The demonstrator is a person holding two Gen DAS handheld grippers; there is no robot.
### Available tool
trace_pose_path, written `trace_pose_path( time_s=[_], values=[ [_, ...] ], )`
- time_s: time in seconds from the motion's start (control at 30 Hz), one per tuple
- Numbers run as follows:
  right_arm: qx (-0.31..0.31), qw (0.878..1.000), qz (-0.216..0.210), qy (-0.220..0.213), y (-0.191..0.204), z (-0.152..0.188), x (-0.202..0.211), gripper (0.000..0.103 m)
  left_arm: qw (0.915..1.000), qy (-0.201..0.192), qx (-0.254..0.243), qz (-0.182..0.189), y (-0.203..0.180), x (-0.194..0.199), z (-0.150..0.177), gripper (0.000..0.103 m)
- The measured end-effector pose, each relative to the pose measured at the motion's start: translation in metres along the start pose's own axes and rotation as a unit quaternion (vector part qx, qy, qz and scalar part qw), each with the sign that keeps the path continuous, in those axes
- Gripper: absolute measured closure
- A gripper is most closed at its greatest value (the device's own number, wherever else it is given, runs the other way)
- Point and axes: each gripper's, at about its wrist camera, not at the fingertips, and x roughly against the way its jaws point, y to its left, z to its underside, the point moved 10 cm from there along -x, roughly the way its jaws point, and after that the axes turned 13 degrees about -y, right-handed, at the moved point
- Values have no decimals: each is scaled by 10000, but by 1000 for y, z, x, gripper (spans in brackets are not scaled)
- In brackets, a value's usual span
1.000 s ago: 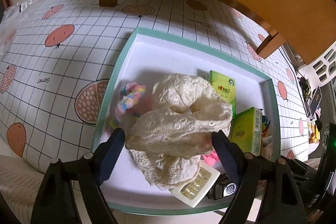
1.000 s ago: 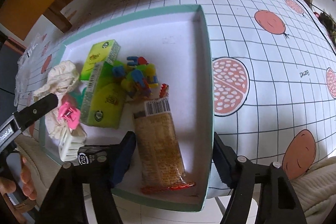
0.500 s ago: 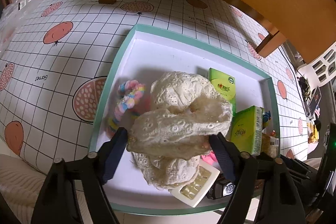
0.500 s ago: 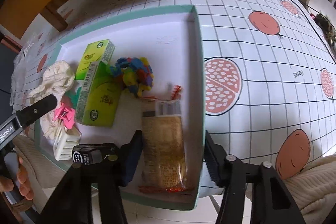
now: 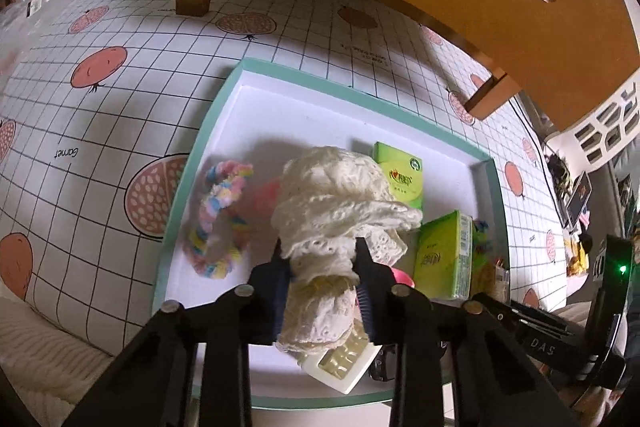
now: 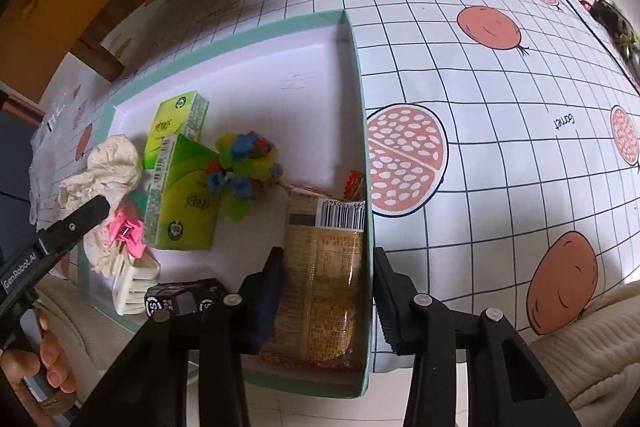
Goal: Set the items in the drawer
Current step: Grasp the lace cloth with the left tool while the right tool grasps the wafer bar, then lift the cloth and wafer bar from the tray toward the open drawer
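Tray: jaws pinch lace (cream).

- A cream lace cloth lies in a white tray with a mint-green rim.
- Lime-green packets carry white and red print.
- A pastel scrunchie mixes pink, blue and yellow.
- A tan snack wrapper shows a black-and-white barcode.
- The tablecloth is white with a black grid and salmon pomegranates.
- A pink clip sits beside it.
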Motion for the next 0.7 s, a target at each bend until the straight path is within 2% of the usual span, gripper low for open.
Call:
trace_pose_path(
  time_s=[0.13,0.47,0.7],
  values=[
    [-160,9998,-76,61,-6,2,4,59,9998,-78,156,-23,4,1,-3,78],
    [-238,9995,-145,116,-11,3,6,58,9994,-163,307,-27,11,4,-6,80],
    [-212,9996,-163,100,-4,0,6,54,9987,-249,440,3,12,6,-10,80]
  ],
)
